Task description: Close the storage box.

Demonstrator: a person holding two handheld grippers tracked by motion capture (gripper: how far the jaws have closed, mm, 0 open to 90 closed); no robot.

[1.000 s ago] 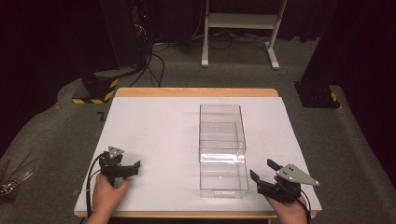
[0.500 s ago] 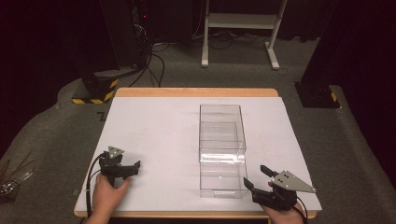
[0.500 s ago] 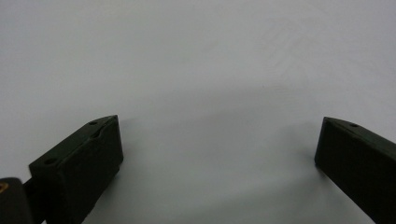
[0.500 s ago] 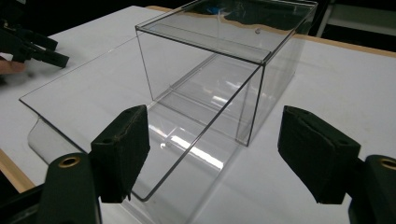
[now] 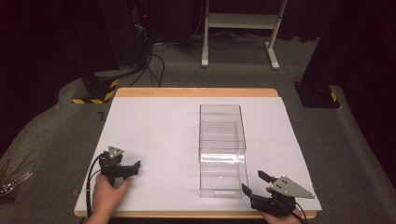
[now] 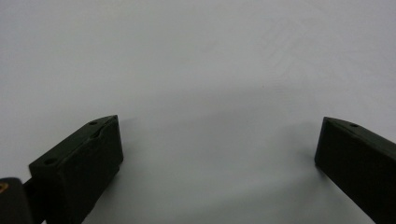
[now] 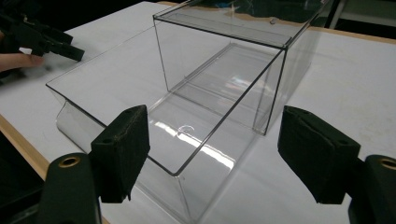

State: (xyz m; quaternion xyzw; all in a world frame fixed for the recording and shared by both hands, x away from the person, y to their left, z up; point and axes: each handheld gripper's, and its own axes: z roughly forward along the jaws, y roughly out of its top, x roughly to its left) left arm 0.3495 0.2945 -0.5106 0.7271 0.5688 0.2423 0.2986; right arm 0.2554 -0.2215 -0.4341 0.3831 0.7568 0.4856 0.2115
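Your white table top (image 5: 159,126) is brightly lit from above while the surroundings are dark. Glare streaks the clear plastic drawer box (image 7: 224,93); soft, blurred shadows lie under your left gripper's jaws.

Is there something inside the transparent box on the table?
The clear box looks empty: through its walls shows just the white table. Glare on the plastic could hide something very small. The right hand-held gripper is open beside it.

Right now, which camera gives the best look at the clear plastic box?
The right gripper view: the clear box sits close, with its walls and open near end sharp. The high view shows the whole box from above, smaller. The left gripper view faces bare white tabletop.
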